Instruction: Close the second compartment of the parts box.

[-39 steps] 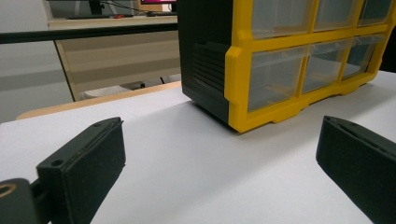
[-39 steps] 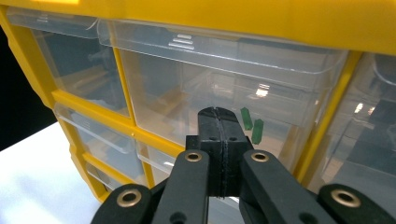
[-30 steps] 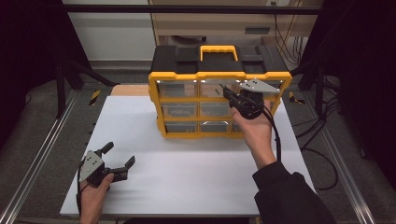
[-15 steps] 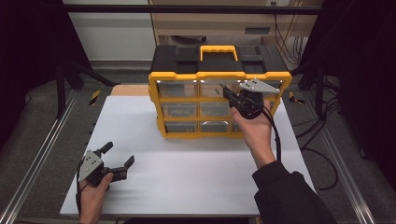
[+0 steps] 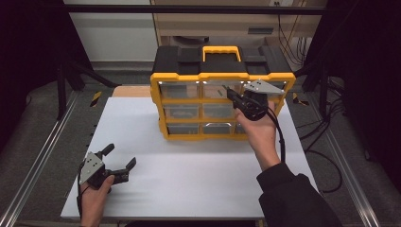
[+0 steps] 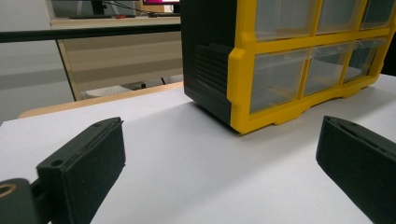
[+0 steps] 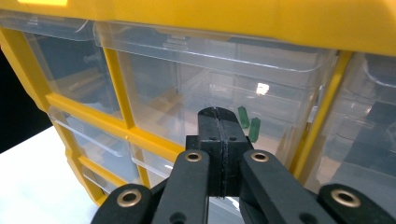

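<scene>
Jaws pressed together, right gripper [image 7: 220, 140] before drawer cabinet [image 5: 222, 78]; left gripper [image 5: 116, 163] spread.

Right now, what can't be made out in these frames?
- Whether the right gripper, jaws pressed together at the top middle drawer, pinches its lip: its own jaws hide the contact in the right gripper view.
- What the small green items in that drawer are: seen through cloudy plastic.
- The bottom right drawer in the high view: the right hand covers it.

Lab | metal frame rails [image 5: 33, 165] | loose cables [image 5: 326, 156] (floor) | white table [image 5: 189, 179]
</scene>
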